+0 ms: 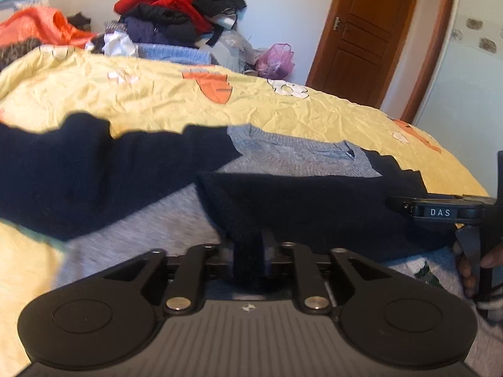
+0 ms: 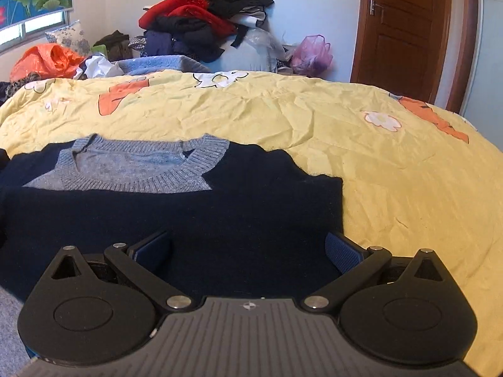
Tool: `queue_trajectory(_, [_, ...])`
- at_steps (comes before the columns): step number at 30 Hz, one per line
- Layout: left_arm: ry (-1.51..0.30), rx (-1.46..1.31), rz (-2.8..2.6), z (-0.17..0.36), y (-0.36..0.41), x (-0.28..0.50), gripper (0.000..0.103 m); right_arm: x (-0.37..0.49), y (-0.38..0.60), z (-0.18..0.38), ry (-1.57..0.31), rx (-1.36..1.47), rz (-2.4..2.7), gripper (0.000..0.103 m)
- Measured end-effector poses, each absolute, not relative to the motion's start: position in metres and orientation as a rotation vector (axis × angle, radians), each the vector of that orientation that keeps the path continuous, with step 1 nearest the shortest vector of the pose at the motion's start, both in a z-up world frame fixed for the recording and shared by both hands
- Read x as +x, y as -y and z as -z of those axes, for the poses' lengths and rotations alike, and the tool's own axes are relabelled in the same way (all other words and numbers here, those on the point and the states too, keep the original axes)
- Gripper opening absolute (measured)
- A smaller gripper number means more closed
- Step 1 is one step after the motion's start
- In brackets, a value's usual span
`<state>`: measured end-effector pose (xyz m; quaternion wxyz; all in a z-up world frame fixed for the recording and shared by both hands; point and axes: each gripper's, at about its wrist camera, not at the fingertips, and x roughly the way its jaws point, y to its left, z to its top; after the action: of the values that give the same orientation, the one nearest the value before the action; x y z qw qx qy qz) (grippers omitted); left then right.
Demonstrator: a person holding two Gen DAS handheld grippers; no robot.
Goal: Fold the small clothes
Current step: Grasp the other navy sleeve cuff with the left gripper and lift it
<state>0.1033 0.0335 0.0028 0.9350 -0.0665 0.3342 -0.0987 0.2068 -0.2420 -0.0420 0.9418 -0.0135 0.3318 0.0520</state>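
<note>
A navy and grey knit sweater [image 2: 176, 213] lies on the yellow quilt [image 2: 393, 172], its grey ribbed collar [image 2: 141, 169] at the far side. In the left wrist view its grey body [image 1: 151, 223] is crossed by navy sleeves. My left gripper [image 1: 248, 257] stands narrow, with a fold of navy sleeve [image 1: 283, 207] filling the gap between its fingers. My right gripper [image 2: 248, 251] hangs wide open over the navy front, nothing pinched between its blue pads [image 2: 344, 253]. It also shows at the right edge as the right gripper [image 1: 396, 203], held by a hand [image 1: 471, 270].
A tall heap of red, black and navy clothes [image 2: 204, 19] rises behind the bed, with an orange bag [image 2: 47, 59] and a pink plastic bag [image 2: 312, 51] beside it. A wooden door [image 2: 405, 28] stands at the back right. The bare quilt stretches to the right.
</note>
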Motion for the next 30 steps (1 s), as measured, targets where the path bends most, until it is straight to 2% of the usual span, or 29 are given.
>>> queue_trajectory(1, [-0.651, -0.118, 0.185, -0.009, -0.041, 0.096, 0.042, 0.207, 0.242, 0.042, -0.675, -0.026, -0.105, 0.103])
queue_trajectory(2, [-0.609, -0.111, 0.164, -0.015, -0.052, 0.089, 0.061, 0.207, 0.243, 0.041, -0.672, -0.024, -0.104, 0.103])
queue_trajectory(4, [-0.523, -0.13, 0.102, -0.028, -0.084, 0.076, 0.086, 0.204, 0.243, 0.04, -0.666, -0.026, -0.098, 0.103])
queue_trajectory(5, [-0.49, -0.153, 0.057, -0.032, -0.104, 0.071, 0.088, 0.204, 0.243, 0.039, -0.664, -0.026, -0.096, 0.103])
queue_trajectory(8, [-0.494, -0.324, -0.086, -0.035, -0.179, 0.072, 0.088, 0.204, 0.243, 0.038, -0.663, -0.024, -0.094, 0.103])
queue_trajectory(11, [-0.49, -0.609, -0.22, -0.024, -0.258, 0.07, 0.088, 0.204, 0.243, 0.038, -0.663, -0.023, -0.093, 0.103])
queue_trajectory(15, [-0.366, -0.969, -0.265, -0.009, -0.33, 0.055, 0.088, 0.204, 0.243, 0.038, -0.663, -0.022, -0.094, 0.103])
queue_trajectory(20, [-0.316, -1.217, -0.219, 0.008, -0.367, 0.06, 0.088, 0.205, 0.243, 0.038, -0.663, -0.019, -0.092, 0.103])
queue_trajectory(26, [-0.3, -1.285, -0.305, 0.019, -0.381, 0.071, 0.086, 0.205, 0.243, 0.038, -0.663, -0.019, -0.093, 0.103])
queue_trajectory(27, [-0.309, -1.272, -0.318, 0.018, -0.382, 0.074, 0.081, 0.205, 0.243, 0.038, -0.663, -0.018, -0.093, 0.103])
queue_trajectory(29, [-0.355, -1.203, -0.358, 0.015, -0.382, 0.081, 0.055, 0.204, 0.243, 0.038, -0.663, -0.018, -0.093, 0.103])
queue_trajectory(30, [-0.391, -1.158, -0.377, 0.013, -0.381, 0.087, 0.049, 0.204, 0.244, 0.038, -0.663, -0.018, -0.093, 0.103])
